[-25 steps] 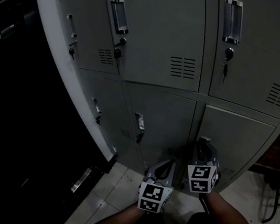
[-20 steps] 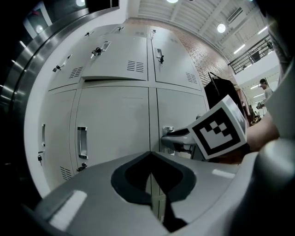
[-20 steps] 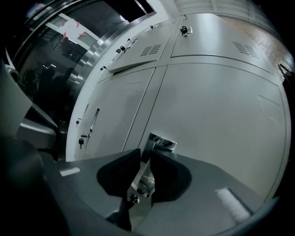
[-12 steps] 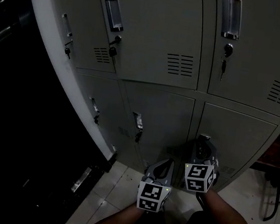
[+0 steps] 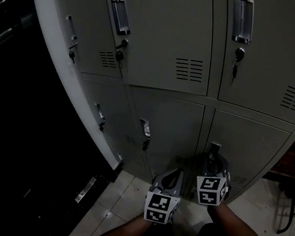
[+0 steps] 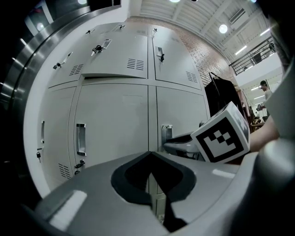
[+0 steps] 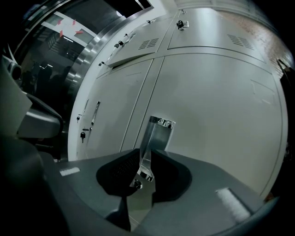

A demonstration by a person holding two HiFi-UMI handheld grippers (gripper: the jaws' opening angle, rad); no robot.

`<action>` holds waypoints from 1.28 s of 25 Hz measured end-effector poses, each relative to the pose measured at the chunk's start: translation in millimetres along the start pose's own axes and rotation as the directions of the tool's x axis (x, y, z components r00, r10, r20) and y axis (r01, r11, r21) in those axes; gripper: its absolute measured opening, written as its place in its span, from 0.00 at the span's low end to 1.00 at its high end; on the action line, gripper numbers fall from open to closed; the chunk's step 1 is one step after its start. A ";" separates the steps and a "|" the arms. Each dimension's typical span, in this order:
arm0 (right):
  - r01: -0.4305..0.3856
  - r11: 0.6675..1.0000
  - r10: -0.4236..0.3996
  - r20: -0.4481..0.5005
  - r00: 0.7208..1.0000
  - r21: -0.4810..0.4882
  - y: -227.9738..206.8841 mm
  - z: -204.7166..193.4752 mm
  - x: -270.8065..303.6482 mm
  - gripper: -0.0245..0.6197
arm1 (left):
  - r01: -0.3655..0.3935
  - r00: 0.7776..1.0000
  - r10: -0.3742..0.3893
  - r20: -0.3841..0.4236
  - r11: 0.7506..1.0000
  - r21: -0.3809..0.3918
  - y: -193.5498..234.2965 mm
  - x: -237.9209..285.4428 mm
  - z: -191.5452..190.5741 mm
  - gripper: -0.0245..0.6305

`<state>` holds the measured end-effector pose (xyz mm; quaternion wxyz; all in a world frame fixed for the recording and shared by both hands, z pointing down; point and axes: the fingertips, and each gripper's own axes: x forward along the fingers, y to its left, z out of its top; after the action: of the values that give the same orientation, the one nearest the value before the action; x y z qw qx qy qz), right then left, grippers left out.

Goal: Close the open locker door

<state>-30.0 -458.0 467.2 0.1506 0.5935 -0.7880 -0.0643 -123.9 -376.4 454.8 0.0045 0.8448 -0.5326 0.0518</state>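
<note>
A bank of grey lockers [image 5: 177,41] fills the head view. My right gripper [image 5: 215,155] is at the lower right locker door [image 5: 254,146], low against the chrome handle [image 5: 215,148]. From the right gripper view, that handle [image 7: 157,133] runs down between the dark pads of the right gripper [image 7: 143,177], which close on it. The door [image 7: 216,101] looks flush with its neighbours. My left gripper [image 5: 174,176] hangs just left of it, shut and empty. The left gripper [image 6: 150,184] faces the lower middle door [image 6: 113,120].
Upper doors carry chrome handles and hanging keys [image 5: 235,67]. One upper door edge [image 7: 131,57] seems to stand slightly proud. A dark area lies left of the lockers' rounded side [image 5: 58,83]. There is pale tiled floor [image 5: 122,200] below and a metal frame [image 5: 289,206] at the right.
The head view has shifted a little. The right gripper stays at the lower right door's handle, and the left gripper has barely moved.
</note>
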 end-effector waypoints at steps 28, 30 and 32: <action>-0.003 0.999 0.002 0.030 1.000 0.050 -117.1 -40.3 -222.6 0.07 | 0.261 0.965 -0.260 0.027 0.962 -0.078 -195.4 -17.5 32.5 0.04; -0.001 0.998 0.000 0.024 1.000 0.056 -120.5 -46.3 -242.0 0.06 | 0.264 0.965 -0.263 0.018 0.961 -0.079 -204.9 -25.3 30.6 0.04; 0.002 0.998 -0.003 0.018 1.000 0.061 -120.8 -52.0 -262.1 0.06 | 0.272 0.962 -0.272 0.012 0.960 -0.069 -213.7 -35.8 29.1 0.04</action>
<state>162.6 -238.4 440.3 0.1251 0.5982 -0.7902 -0.0459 55.5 -253.6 432.7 0.0404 0.9093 -0.4131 0.0310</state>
